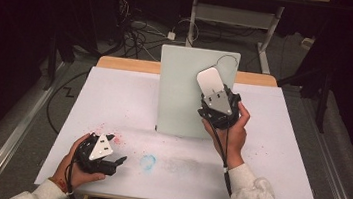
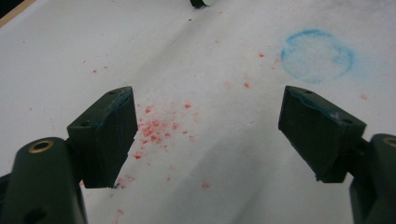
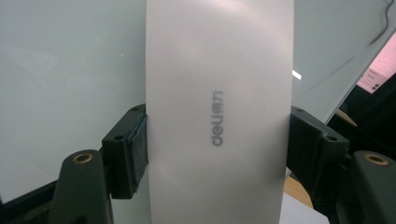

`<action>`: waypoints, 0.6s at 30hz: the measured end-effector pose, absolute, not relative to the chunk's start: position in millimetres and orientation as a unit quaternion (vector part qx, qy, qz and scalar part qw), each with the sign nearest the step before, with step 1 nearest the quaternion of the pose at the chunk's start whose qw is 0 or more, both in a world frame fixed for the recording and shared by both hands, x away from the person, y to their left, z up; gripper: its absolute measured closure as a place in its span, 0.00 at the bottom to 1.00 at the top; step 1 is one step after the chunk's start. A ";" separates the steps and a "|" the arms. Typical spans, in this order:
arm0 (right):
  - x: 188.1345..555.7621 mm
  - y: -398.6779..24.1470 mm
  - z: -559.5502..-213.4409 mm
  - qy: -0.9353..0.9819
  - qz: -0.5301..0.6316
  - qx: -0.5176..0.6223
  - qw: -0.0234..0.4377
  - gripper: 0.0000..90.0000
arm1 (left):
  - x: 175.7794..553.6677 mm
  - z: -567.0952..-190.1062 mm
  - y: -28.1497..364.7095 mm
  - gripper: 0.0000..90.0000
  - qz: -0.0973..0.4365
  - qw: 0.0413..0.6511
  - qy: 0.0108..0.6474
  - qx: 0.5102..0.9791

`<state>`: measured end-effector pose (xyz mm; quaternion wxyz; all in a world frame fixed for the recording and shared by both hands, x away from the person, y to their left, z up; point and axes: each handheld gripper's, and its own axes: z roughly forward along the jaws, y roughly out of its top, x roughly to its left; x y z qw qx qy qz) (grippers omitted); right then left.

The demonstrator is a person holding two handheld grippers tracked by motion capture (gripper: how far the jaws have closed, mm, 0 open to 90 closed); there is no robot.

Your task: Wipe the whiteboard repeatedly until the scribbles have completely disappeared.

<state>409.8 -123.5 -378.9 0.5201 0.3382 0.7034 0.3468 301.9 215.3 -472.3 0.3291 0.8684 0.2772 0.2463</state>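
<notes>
White plastic, a flat eraser (image 3: 219, 112) marked "deli", is clamped across its width by the right tool (image 1: 218, 100), whose jaws are pressed against both long sides. It is held raised before an upright whiteboard (image 1: 180, 95) that stands near the far edge of the table (image 1: 278, 156), with a thin curved line seen by the board's upper right corner. The wiping step appears to be in hand; the eraser would next need to be laid flat on the board and carried to that line. The left tool (image 1: 107, 158) is rested near the table's near left corner, jaws wide and empty, above red specks (image 2: 156, 128) and a blue ring (image 2: 317, 56).
</notes>
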 end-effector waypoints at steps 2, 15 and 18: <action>410.1 -123.1 -378.7 0.702 0.351 0.340 0.518 0.34 | 301.9 -472.3 215.2 0.23 0.249 0.328 0.278 0.868; 424.0 -150.3 -340.1 0.667 0.382 0.384 0.513 0.34 | 301.5 -471.7 216.6 0.22 0.247 0.333 0.278 0.866; 426.2 -158.2 -333.8 0.655 0.385 0.398 0.513 0.34 | 301.4 -471.7 216.7 0.22 0.248 0.333 0.278 0.867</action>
